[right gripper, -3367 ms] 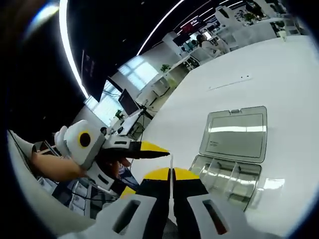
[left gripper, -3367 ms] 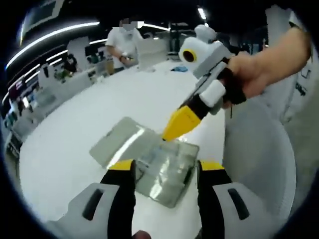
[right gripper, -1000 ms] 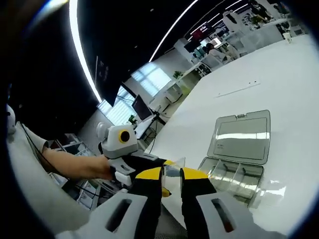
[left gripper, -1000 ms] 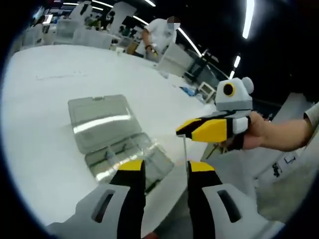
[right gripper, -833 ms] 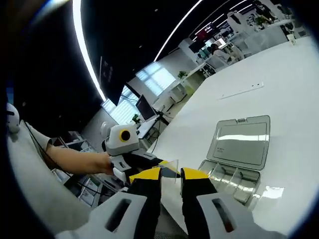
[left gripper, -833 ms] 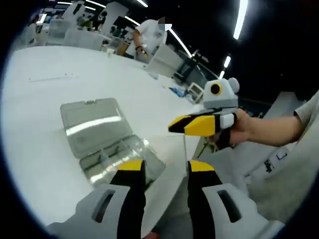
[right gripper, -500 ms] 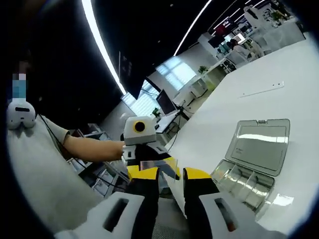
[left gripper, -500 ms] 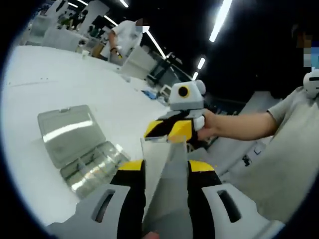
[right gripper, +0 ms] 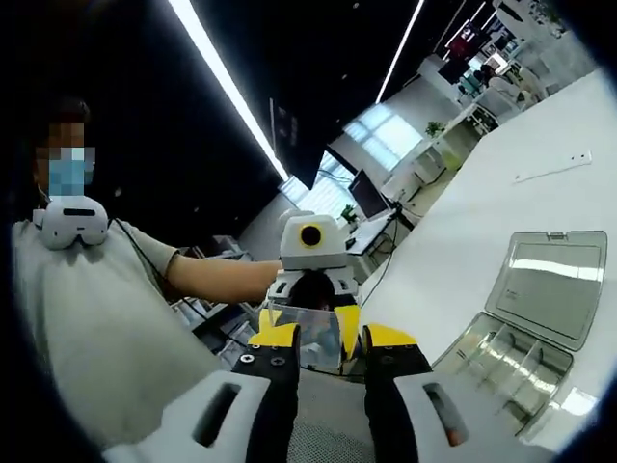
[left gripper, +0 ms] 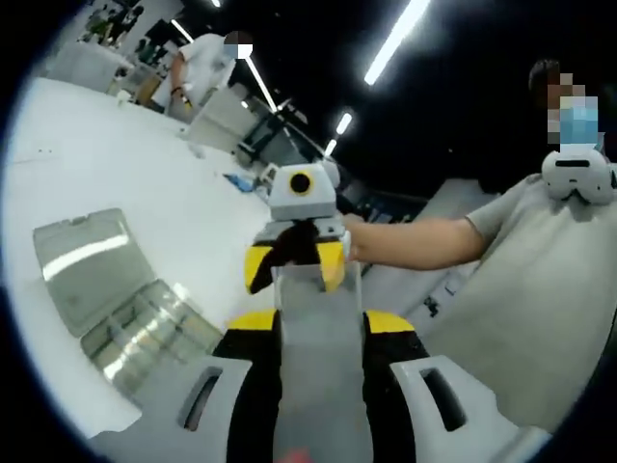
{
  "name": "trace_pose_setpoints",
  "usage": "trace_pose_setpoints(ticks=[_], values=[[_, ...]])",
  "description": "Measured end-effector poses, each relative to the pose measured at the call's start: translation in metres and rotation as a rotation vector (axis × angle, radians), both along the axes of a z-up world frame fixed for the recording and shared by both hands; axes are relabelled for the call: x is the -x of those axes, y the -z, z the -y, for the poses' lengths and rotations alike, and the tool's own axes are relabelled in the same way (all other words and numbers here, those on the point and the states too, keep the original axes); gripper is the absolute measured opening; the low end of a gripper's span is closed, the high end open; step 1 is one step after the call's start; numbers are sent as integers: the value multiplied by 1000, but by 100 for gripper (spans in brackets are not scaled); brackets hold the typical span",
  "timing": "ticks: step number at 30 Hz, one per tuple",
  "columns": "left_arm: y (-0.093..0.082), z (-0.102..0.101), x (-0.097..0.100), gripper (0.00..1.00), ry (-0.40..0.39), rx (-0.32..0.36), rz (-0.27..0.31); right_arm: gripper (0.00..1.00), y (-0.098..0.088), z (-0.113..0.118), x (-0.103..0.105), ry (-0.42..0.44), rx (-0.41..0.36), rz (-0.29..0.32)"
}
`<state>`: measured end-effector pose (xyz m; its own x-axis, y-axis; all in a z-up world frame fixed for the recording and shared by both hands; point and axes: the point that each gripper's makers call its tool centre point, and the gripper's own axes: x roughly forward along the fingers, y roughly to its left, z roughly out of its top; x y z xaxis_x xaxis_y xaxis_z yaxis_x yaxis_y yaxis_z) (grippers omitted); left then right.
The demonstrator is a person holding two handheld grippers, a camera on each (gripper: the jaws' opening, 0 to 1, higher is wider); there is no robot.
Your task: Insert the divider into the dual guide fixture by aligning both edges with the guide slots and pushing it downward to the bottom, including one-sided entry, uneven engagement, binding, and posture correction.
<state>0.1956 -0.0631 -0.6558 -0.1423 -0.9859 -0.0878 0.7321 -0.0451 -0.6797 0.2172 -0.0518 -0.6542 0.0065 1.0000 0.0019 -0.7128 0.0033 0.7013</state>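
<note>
The clear divider (left gripper: pixel 318 318) lies flat between my left gripper's (left gripper: pixel 320 326) yellow-tipped jaws, touching both, so the left gripper is shut on its side edges. My right gripper (left gripper: pixel 295 267) faces the camera just beyond the sheet's far edge, fingers apart. In the right gripper view the divider (right gripper: pixel 320 340) sits at my right gripper's (right gripper: pixel 332 338) tips, jaws open, with the left gripper (right gripper: pixel 307 318) straight ahead holding it. The clear fixture box (left gripper: pixel 145 328) rests on the white table, lid (left gripper: pixel 82 260) folded back; box (right gripper: pixel 506 371) also at lower right.
The white table (left gripper: pixel 116 154) runs off to the left and its edge is near the box. A person in a grey shirt (left gripper: pixel 549 289) holds both grippers. Another person (left gripper: pixel 207 58) stands at the table's far side. Desks and monitors (right gripper: pixel 371 198) stand beyond.
Both grippers have swung to face each other head-on. The divider turned from slanted to flat between the left jaws. The right jaws have spread wider.
</note>
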Motion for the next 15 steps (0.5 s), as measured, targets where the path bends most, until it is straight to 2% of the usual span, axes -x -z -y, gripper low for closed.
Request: trace_pose_setpoints(ticks=[6,9,11,15], values=[[-9,0,7,29,53,31,-21,19,-10,-1,7,-62,-63,-19],[-12,-1,11,29,80,36,-26,14,-15,-2,12,-104,-97,-31],[-14,-1,14,29,99,40,-32,14,-26,-3,19,-139,-156,-36],[-21,-2,18,29,123,63,-44,13,-28,-3,20,-157,-173,-39]])
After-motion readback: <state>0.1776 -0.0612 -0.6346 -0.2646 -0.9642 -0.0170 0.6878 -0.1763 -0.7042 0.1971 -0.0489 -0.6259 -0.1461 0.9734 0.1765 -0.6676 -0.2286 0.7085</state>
